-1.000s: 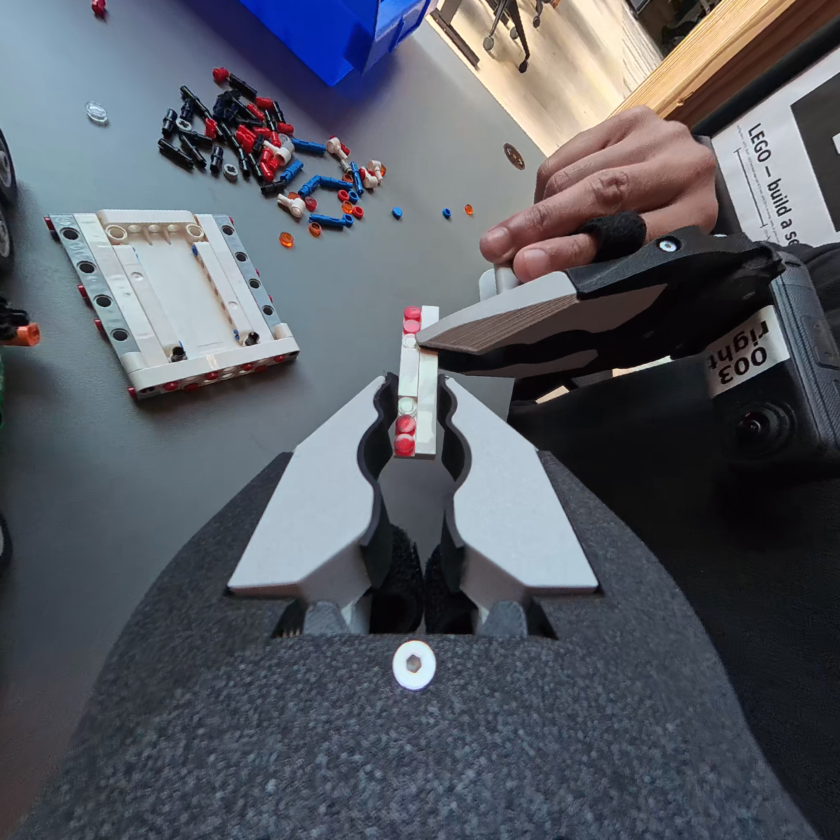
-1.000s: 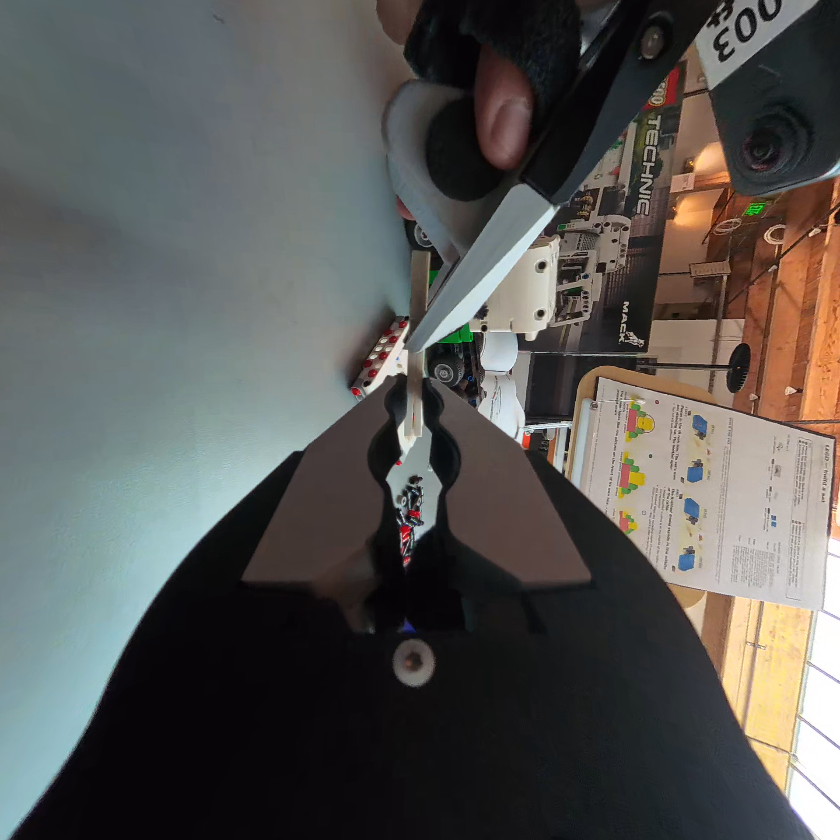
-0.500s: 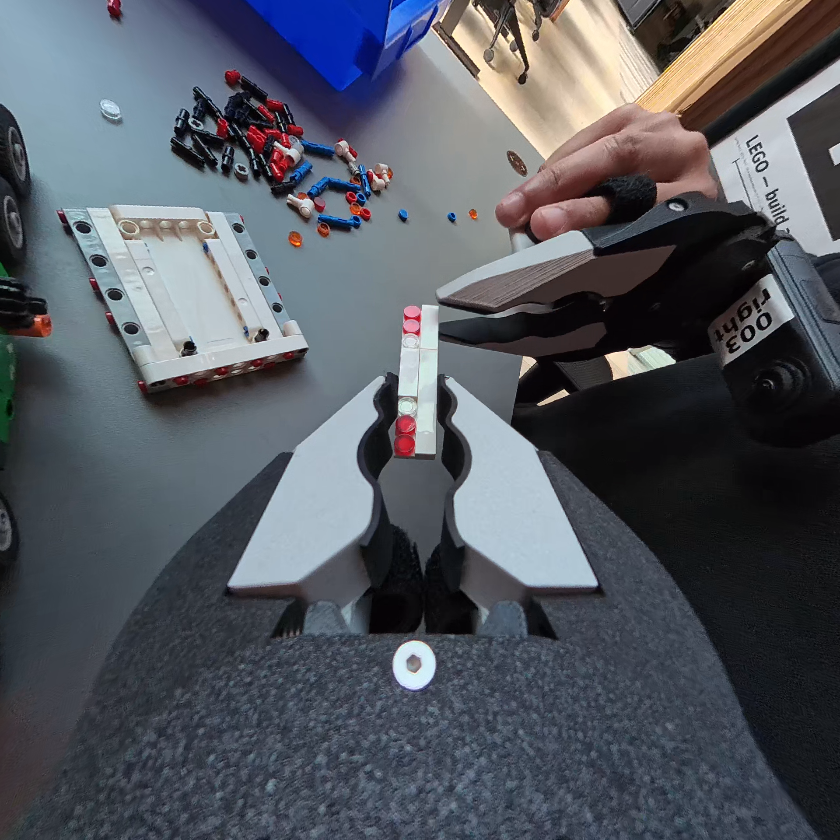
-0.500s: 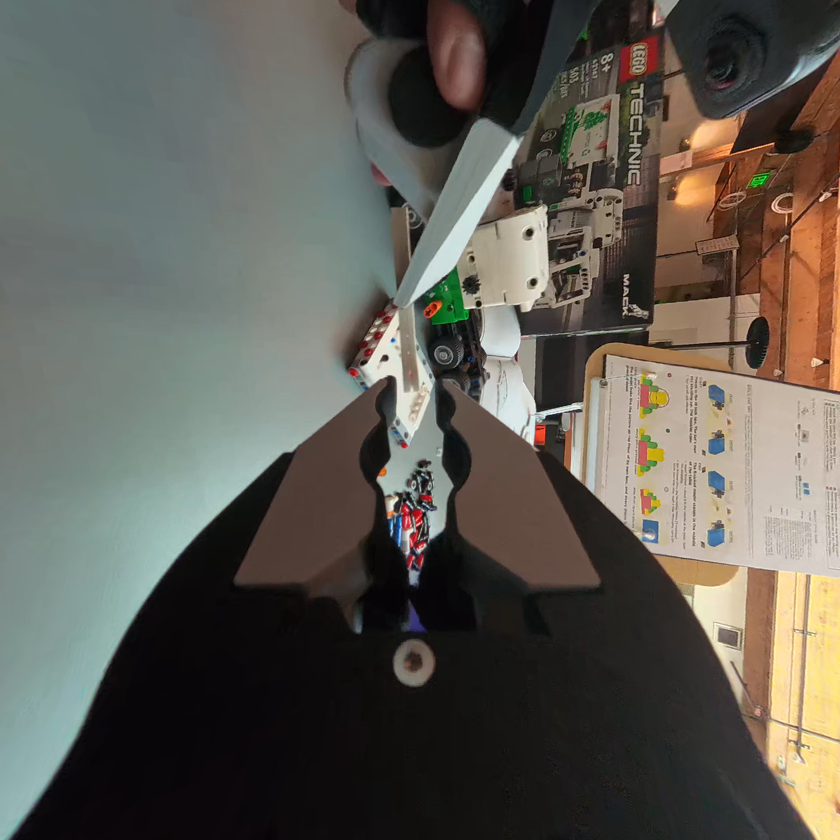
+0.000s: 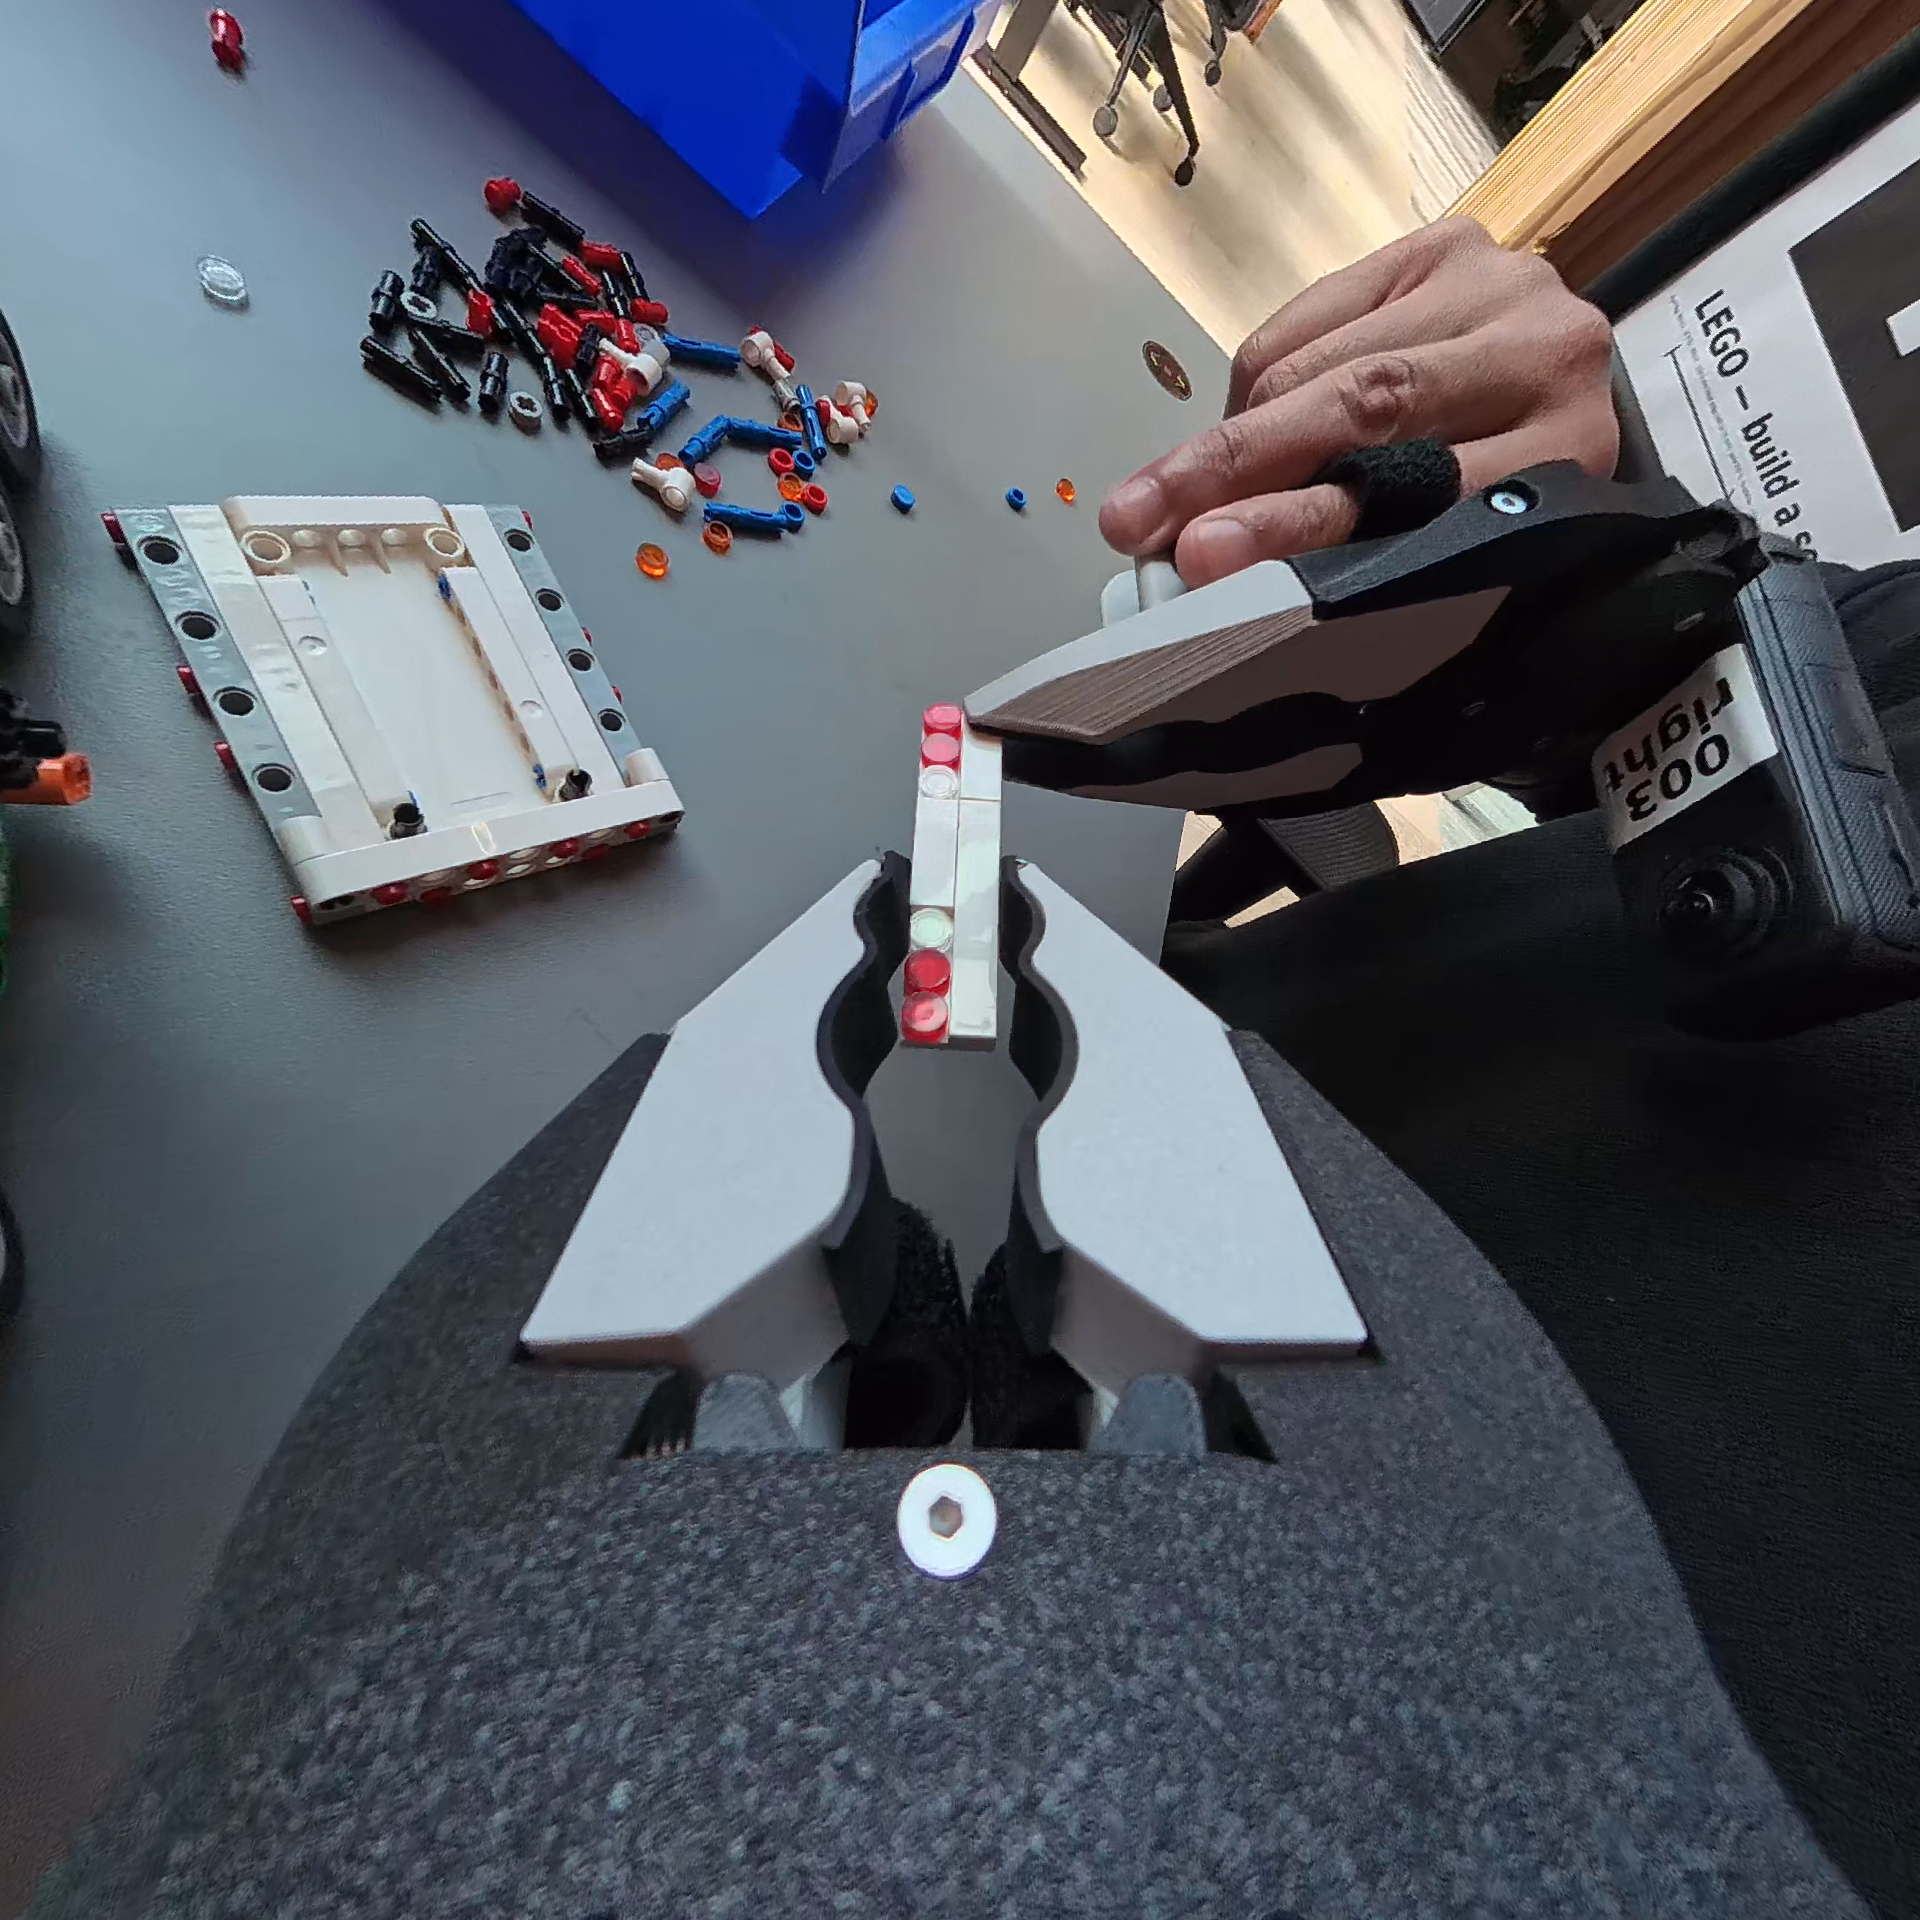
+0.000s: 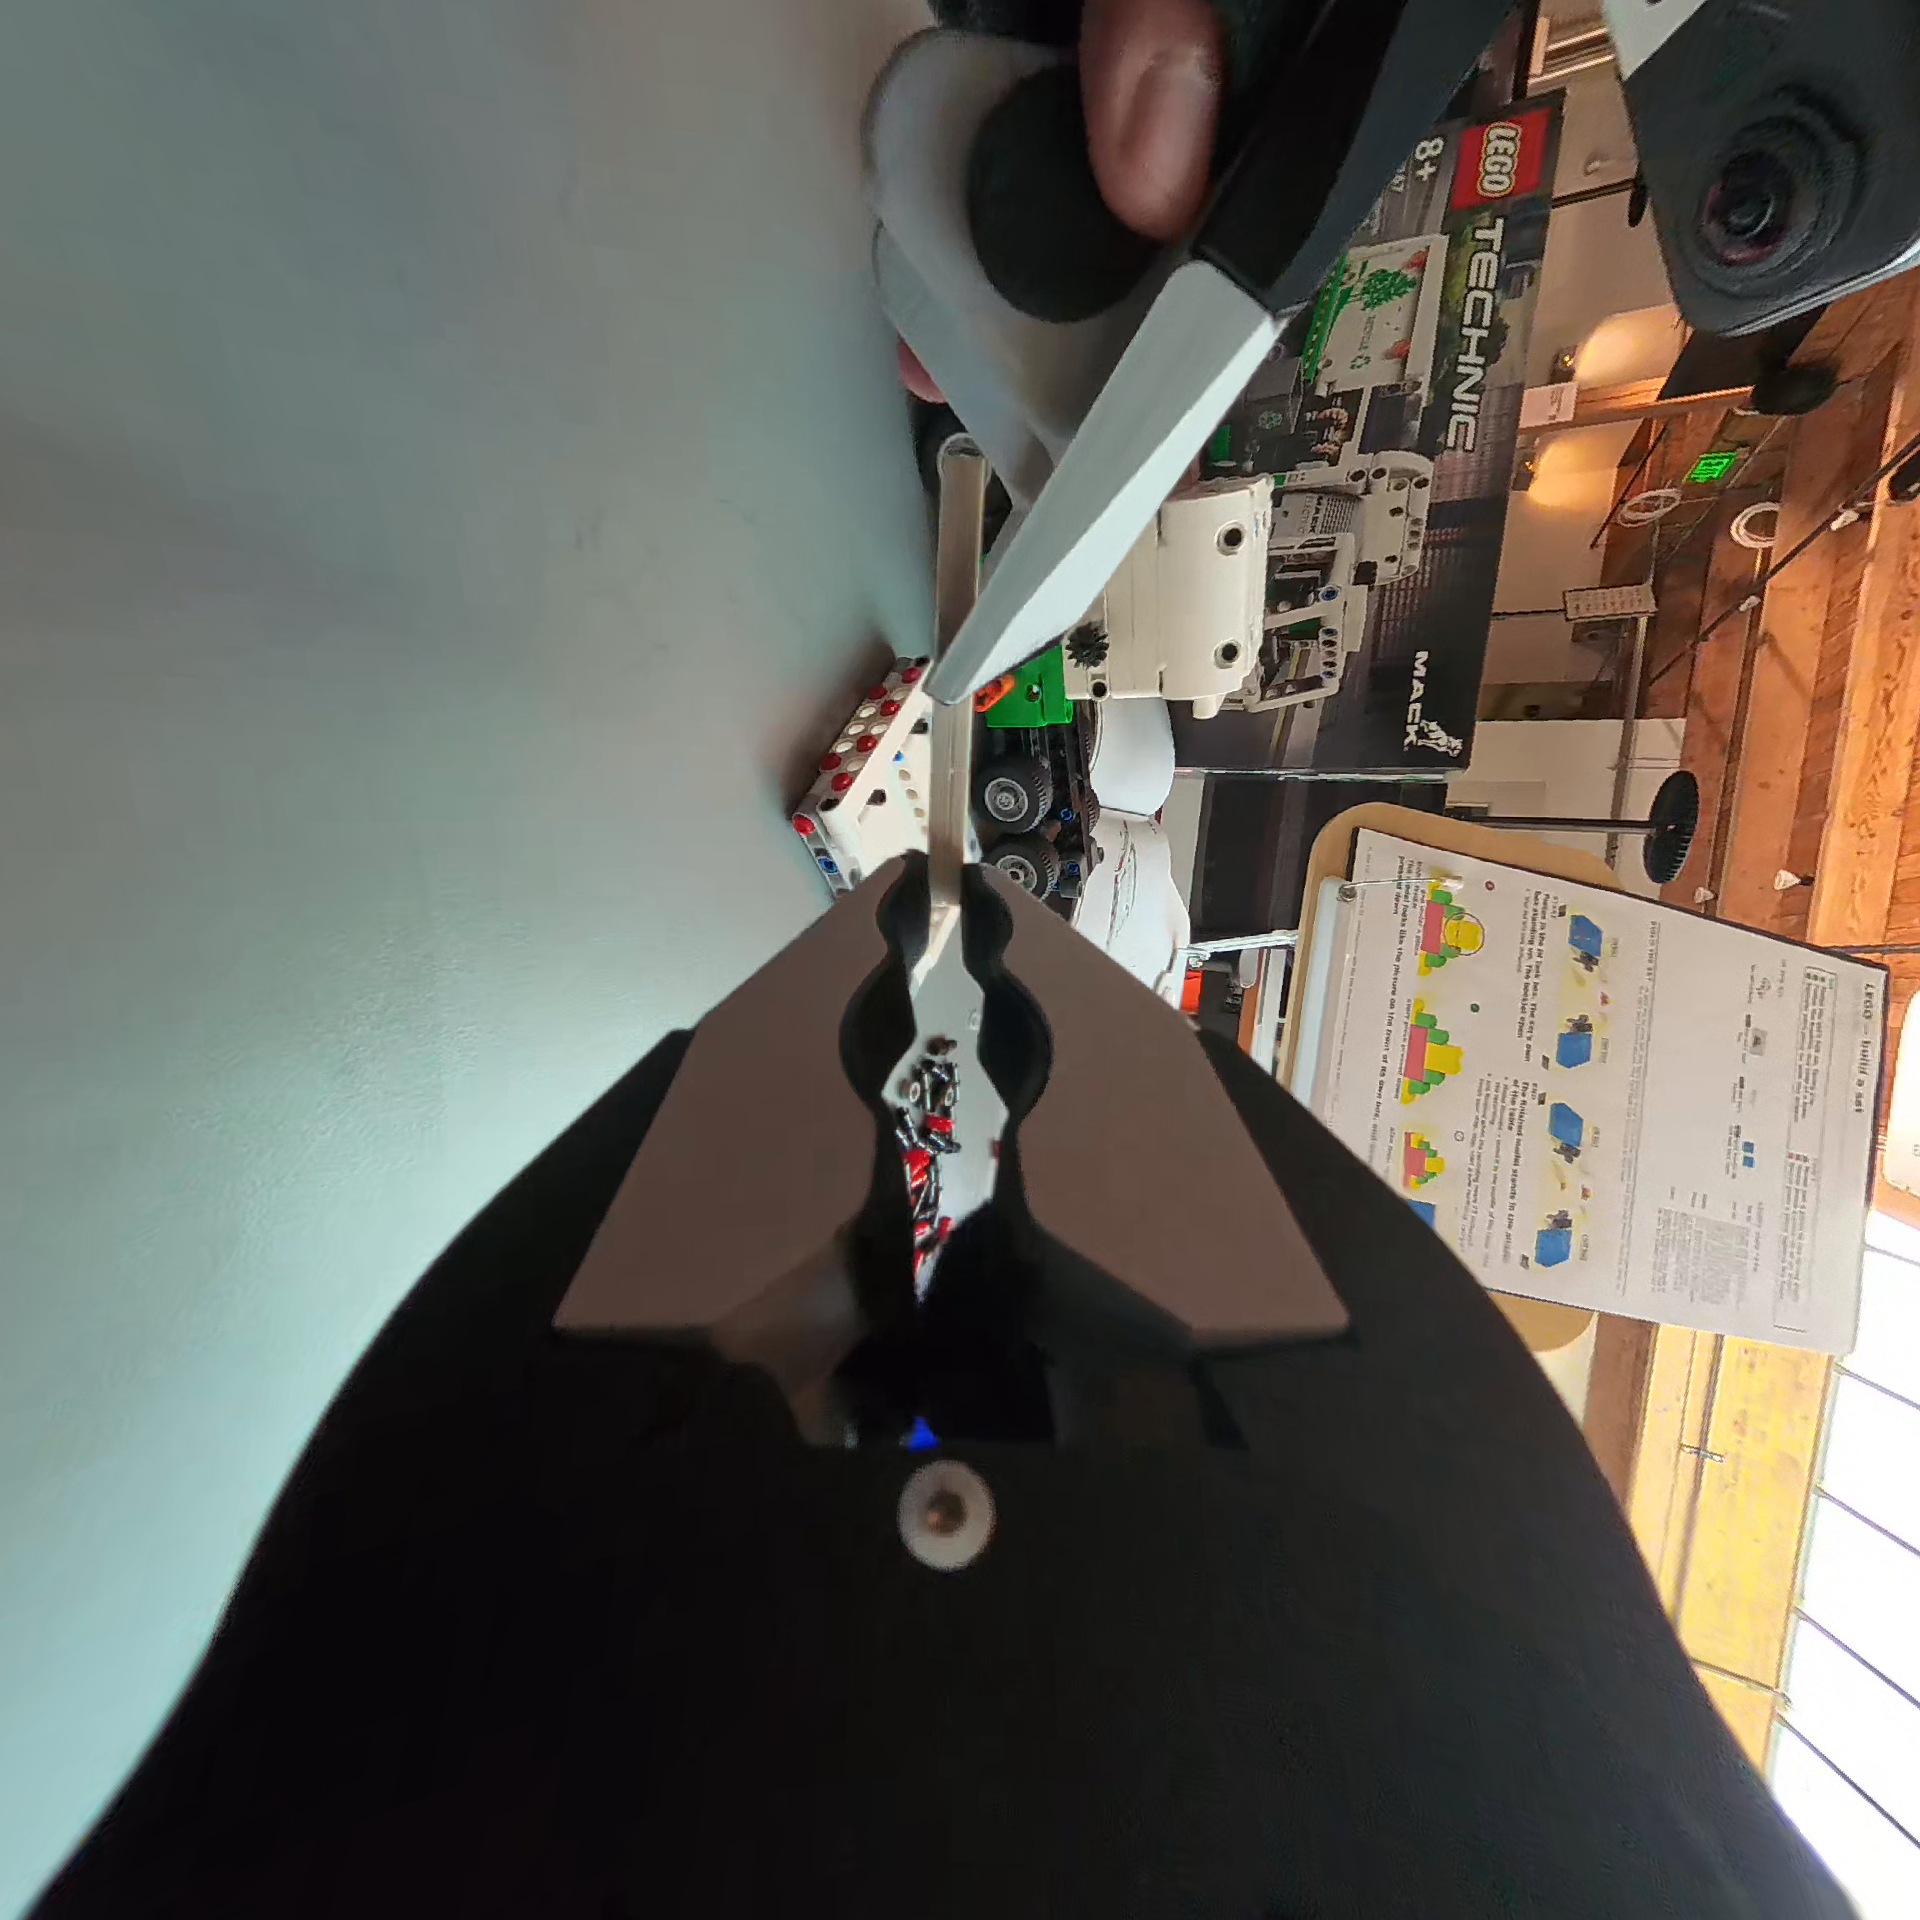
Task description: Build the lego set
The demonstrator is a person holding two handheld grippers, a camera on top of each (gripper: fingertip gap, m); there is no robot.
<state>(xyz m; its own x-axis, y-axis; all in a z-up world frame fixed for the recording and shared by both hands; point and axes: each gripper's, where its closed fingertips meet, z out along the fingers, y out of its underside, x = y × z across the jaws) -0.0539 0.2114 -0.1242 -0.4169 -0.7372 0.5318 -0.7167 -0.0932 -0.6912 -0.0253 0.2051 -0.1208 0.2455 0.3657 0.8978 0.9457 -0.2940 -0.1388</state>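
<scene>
Both of my left fingers (image 5: pixel 727 1122) press against the long sides of a white strip (image 5: pixel 961 883) studded with red and clear round caps, so my left gripper (image 5: pixel 948 883) has it clamped at about its middle, the strip pointing away from me above the dark table (image 5: pixel 416 1039).

Far left on that table lie black wheels (image 5: pixel 10 416), cut off by the edge. Next comes a flat white and grey frame (image 5: pixel 384 686) with red pegs along its rim. Beyond it sits a scatter of small black, red and blue pins (image 5: pixel 582 343), with a blue bin (image 5: pixel 748 83) behind. A few orange and blue bits (image 5: pixel 904 497) lie further right, near the table's far edge.

At the centre, the strip's far end meets my right gripper (image 5: pixel 987 743), which comes in from the right. Its fingertips are nearly together and pinch that end: from the right wrist view the strip (image 6: pixel 956 675) shows edge-on, running into the narrow slot between my right fingers (image 6: pixel 769 1101), which press it on both sides. A hand (image 5: pixel 1382 384) rests on top of the right gripper.

Rightmost, a printed sheet (image 5: pixel 1766 343) stands at the table's side.
</scene>
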